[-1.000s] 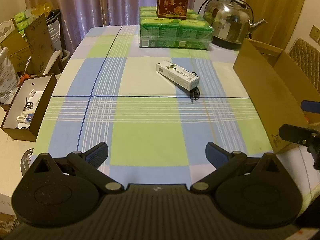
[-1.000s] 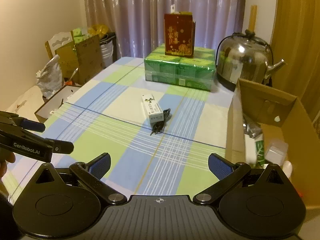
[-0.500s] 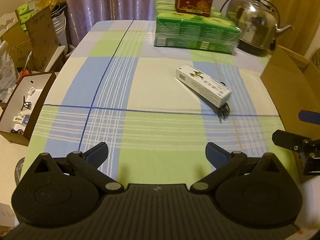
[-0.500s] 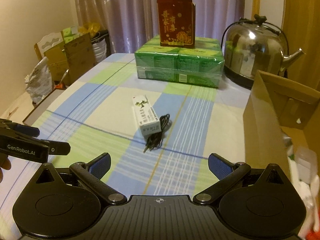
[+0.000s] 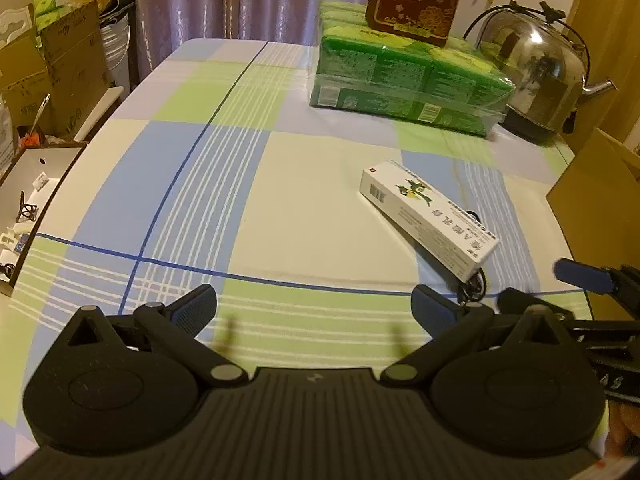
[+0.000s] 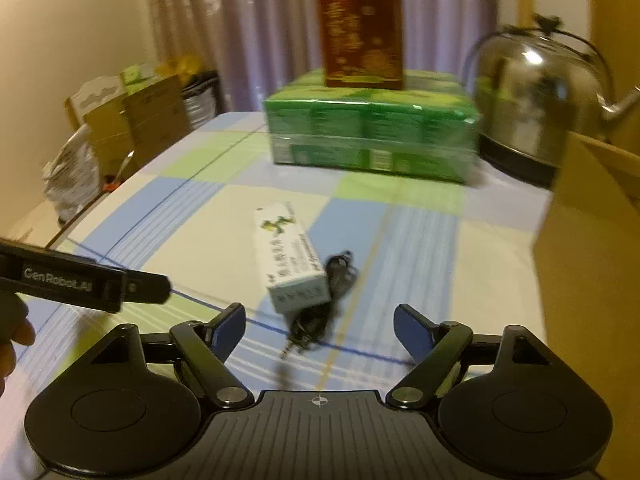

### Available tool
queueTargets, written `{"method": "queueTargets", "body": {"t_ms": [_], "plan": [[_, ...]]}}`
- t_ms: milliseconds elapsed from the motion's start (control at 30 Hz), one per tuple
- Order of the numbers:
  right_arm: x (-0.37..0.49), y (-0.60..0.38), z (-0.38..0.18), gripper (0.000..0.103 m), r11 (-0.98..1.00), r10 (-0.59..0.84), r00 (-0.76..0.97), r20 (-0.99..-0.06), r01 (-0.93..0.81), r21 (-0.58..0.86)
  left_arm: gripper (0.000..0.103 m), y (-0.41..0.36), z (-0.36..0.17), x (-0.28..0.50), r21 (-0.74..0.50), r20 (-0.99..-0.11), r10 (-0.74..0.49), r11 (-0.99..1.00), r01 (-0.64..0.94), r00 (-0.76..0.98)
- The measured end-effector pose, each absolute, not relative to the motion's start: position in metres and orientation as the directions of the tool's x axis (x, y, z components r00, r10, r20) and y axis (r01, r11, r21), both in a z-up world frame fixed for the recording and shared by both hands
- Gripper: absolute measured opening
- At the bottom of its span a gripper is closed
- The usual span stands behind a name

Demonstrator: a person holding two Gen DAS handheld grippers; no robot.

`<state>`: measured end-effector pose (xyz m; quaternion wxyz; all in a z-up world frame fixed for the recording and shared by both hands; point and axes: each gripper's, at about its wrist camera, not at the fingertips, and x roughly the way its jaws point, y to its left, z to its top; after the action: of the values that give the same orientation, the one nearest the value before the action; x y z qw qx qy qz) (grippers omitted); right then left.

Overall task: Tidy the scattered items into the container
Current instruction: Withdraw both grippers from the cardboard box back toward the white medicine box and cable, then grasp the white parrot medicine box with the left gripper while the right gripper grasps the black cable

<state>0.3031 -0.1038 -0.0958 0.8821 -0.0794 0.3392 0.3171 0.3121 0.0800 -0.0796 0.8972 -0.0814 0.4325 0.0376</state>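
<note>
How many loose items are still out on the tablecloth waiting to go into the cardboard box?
2. A white carton lies mid-table, and a coiled black cable lies against its near right end. The carton partly covers the cable, so something small could be hidden there.

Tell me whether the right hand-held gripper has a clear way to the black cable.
Probably yes: the right hand-held gripper is open, the black cable lies just ahead beside the white box, nothing between.
</note>
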Motion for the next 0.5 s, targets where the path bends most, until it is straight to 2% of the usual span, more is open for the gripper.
{"method": "queueTargets", "body": {"t_ms": [133, 200, 267, 333, 500], "plan": [[0.312, -0.089, -0.107, 0.068, 0.782, 0.502, 0.573, -0.648, -0.621, 0.057, 0.102, 0.089, -0.081, 0.315, -0.106, -0.779, 0.021, 0.981, -0.164, 0.627], [0.316, -0.085, -0.109, 0.060, 0.783, 0.502, 0.579, -0.643, -0.620, 0.052, 0.102, 0.095, -0.082, 0.316, -0.109, -0.779, 0.029, 0.978, -0.181, 0.626], [0.315, -0.081, -0.110, 0.046, 0.778, 0.497, 0.587, -0.639, -0.628, 0.028, 0.102, 0.099, -0.084, 0.317, -0.114, -0.781, 0.029, 0.976, -0.187, 0.623], [0.312, -0.079, -0.110, 0.037, 0.774, 0.494, 0.591, -0.637, -0.633, 0.013, 0.102, 0.102, -0.087, 0.317, -0.110, -0.786, 0.032, 0.975, -0.191, 0.618], [0.295, -0.074, -0.110, 0.036, 0.746, 0.532, 0.547, -0.647, -0.664, 0.052, 0.102, 0.107, -0.085, 0.316, -0.121, -0.782, 0.032, 0.972, -0.203, 0.622]]}}
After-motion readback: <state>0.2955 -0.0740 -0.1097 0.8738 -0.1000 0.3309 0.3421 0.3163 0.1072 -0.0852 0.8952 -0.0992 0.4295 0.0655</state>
